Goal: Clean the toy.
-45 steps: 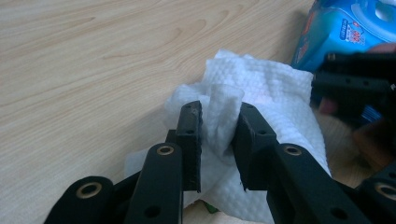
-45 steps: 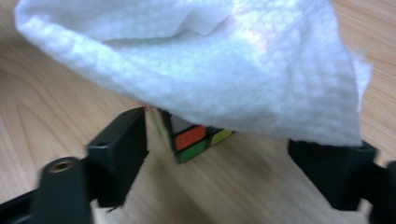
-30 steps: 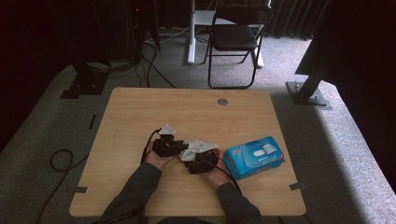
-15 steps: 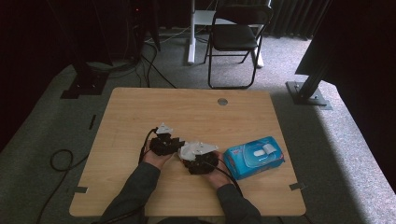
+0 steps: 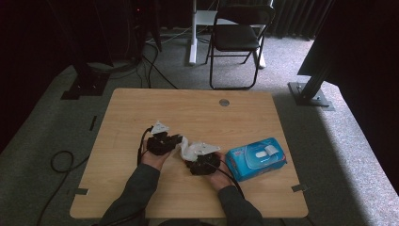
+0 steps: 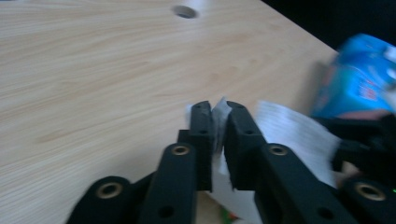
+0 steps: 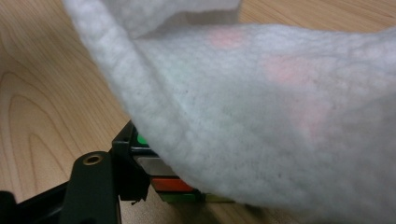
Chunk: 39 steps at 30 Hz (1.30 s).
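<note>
Now white wipe [image 6: 219,112] thin, crumpled, pinched in left tool [image 6: 218,122].

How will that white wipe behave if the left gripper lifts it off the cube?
Probably floppy: the white wipe already sags in a curve over the cube. Likely very light, since the left gripper, whose jaws have just been closing, pinches a thin edge. It may cling or drag; the cube's colours show through it.

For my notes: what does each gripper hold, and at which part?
The left gripper, jaws just closing, pinches the white wipe at its edge. The right gripper holds a colour cube, side partly hidden.
</note>
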{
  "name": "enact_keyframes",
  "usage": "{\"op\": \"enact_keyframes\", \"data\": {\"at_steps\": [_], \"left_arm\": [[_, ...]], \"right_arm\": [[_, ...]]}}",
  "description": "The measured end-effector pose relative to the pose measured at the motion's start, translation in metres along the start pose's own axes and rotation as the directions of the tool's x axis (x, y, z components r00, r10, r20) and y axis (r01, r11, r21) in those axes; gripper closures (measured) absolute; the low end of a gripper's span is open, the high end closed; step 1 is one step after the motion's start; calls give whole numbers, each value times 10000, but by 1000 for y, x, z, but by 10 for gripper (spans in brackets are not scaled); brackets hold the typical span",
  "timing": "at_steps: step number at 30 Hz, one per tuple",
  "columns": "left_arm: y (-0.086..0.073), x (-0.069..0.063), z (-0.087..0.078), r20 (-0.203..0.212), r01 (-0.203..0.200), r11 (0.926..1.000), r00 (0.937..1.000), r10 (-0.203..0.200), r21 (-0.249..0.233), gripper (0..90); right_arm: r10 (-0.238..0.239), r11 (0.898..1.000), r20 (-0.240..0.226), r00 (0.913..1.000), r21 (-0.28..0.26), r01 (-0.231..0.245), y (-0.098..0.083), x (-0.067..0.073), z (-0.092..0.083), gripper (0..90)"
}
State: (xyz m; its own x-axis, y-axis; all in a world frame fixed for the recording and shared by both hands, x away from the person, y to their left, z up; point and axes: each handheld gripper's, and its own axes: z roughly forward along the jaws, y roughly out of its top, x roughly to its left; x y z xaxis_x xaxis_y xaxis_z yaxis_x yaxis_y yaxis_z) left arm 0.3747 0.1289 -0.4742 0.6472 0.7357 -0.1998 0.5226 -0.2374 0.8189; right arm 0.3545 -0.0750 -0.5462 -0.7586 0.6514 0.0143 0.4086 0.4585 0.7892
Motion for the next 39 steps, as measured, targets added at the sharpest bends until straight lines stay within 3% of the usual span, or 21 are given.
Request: {"op": "enact_keyframes", "data": {"at_steps": [1, 4, 5, 8, 12, 19, 22, 25, 26, 27, 30, 33, 39], "left_arm": [[-1, -6, 5, 322, -241, 9994, 9992, 232, 264, 753], [-4, -13, 12, 582, -462, 9970, 9974, 426, 618, 698], [-6, -17, 16, 694, -609, 9953, 9960, 556, 758, 632], [-12, -23, 25, 664, -908, 9893, 9943, 836, 1145, 527], [-15, -22, 30, 475, -875, 9871, 9955, 817, 1343, 422], [-16, -20, 31, 585, -617, 9893, 9968, 544, 1319, 377], [-15, -19, 31, 906, -552, 9896, 9949, 433, 1329, 462], [-14, -20, 30, 878, -599, 9883, 9950, 478, 1399, 520], [-13, -21, 30, 801, -591, 9885, 9956, 482, 1393, 520], [-13, -20, 29, 727, -554, 9892, 9963, 458, 1356, 621], [-12, -15, 26, 621, -400, 9908, 9976, 322, 1296, 730], [-11, -16, 24, 376, -624, 9899, 9976, 581, 1270, 814], [-11, -12, 21, 13, -540, 9904, 9985, 542, 1269, 840]], "right_arm": [[-8, 10000, 9, 10000, 14, 8, 0, 0, 0, 330], [3, 10000, 3, 10000, 14, -3, 0, 0, 0, 330], [75, 10000, -42, 10000, 20, -75, 0, -1, 0, 329], [208, 9998, -43, 9998, 48, -208, 0, -2, 0, 302], [494, 9987, -162, 9986, 155, -492, 0, -4, 0, 278], [494, 9987, -345, 9982, 145, -489, -1, -6, -1, 305], [488, 9987, -334, 9982, 151, -483, -1, -6, -1, 308], [520, 9985, -325, 9981, 157, -515, -1, -6, -1, 307], [520, 9985, -325, 9981, 157, -515, -1, -6, -1, 307], [542, 9984, -379, 9978, 199, -535, -2, -7, -1, 307], [477, 9987, -432, 9979, 208, -469, -2, -7, -2, 308], [460, 9987, -423, 9980, 216, -452, -2, -7, -2, 310], [452, 9988, -453, 9980, 215, -442, -2, -7, -2, 311]]}}
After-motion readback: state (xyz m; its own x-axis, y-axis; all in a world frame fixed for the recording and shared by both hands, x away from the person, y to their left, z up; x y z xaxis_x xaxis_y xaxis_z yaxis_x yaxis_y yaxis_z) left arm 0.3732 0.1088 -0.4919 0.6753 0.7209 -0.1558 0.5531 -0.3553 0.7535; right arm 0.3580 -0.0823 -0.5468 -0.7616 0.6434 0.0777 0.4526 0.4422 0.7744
